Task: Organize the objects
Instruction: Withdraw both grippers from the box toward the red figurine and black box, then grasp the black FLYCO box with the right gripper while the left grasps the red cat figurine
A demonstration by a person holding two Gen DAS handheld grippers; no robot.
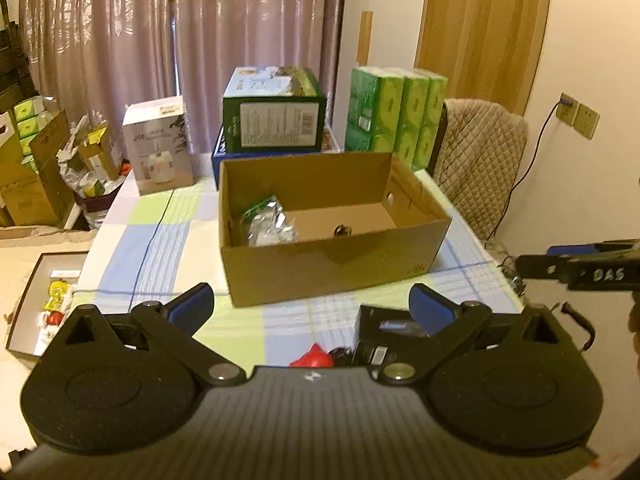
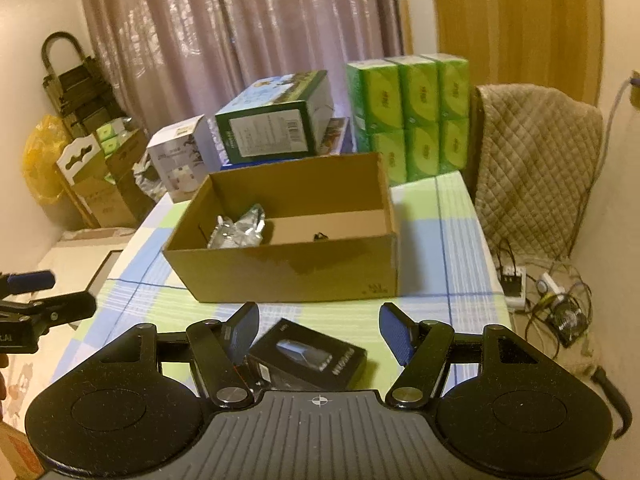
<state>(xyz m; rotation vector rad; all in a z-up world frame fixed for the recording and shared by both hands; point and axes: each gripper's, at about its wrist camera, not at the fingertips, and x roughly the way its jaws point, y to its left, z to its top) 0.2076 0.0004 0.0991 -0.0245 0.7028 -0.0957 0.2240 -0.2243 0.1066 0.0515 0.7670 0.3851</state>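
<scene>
I hold both tongs above the near edge of the checked blue, green and white tablecloth [image 2: 448, 240]. My left gripper [image 1: 312, 308] is released, its blue-padded fingers spread wide with nothing between them. My right gripper [image 2: 318, 330] is released too — the small black rectangular product box [image 2: 316, 360] lies flat on the cloth between its fingers, just beside the left pad, though I cannot tell whether they touch. Left of that box, in the left wrist view, a small red object [image 1: 312, 359] shows, mostly hidden behind my gripper. Farther off stands the open brown cardboard box [image 2: 296, 268], holding a crinkled silver foil packet [image 2: 240, 232] at its left end and a small dark item [image 2: 320, 236] near the middle. Behind it, at the far right, is a stack of green tissue packs [image 2: 412, 116].
</scene>
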